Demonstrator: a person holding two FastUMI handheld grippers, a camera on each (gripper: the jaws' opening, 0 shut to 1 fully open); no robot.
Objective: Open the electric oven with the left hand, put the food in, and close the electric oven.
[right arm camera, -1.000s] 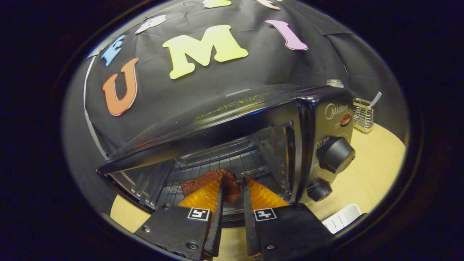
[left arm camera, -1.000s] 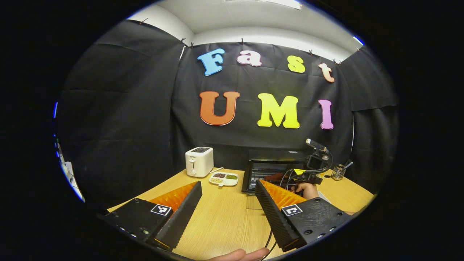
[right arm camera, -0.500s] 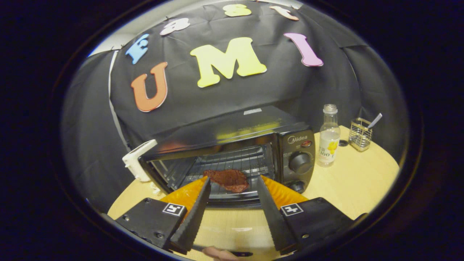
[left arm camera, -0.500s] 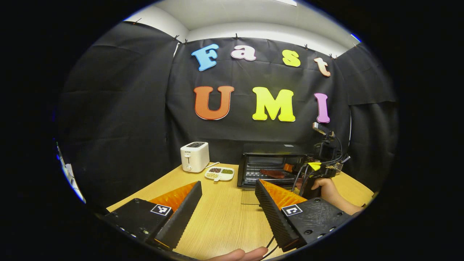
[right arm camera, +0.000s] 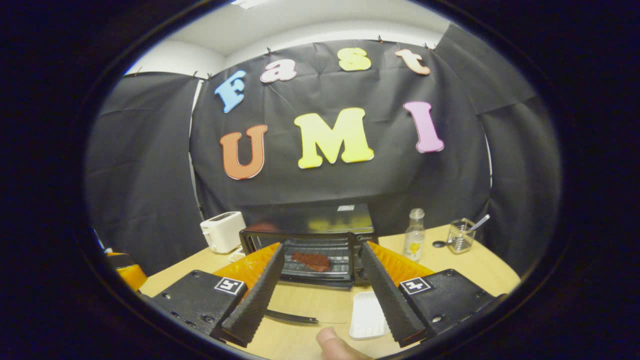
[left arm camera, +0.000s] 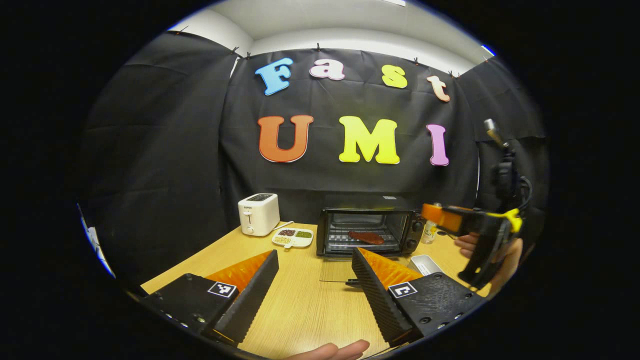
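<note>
Inside open electric oven (right arm camera: pixel 320 250), food (right arm camera: pixel 310 260) on rack, white tray (right arm camera: pixel 367 315) empty

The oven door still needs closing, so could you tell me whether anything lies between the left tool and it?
Nothing visible does: bare table lies between the open left tool and the lowered oven door.

Your left gripper (left arm camera: pixel 312 292) sits low, jaws wide apart, holding nothing; your right gripper (right arm camera: pixel 322 287) is spread wide too, raised up, empty.
</note>
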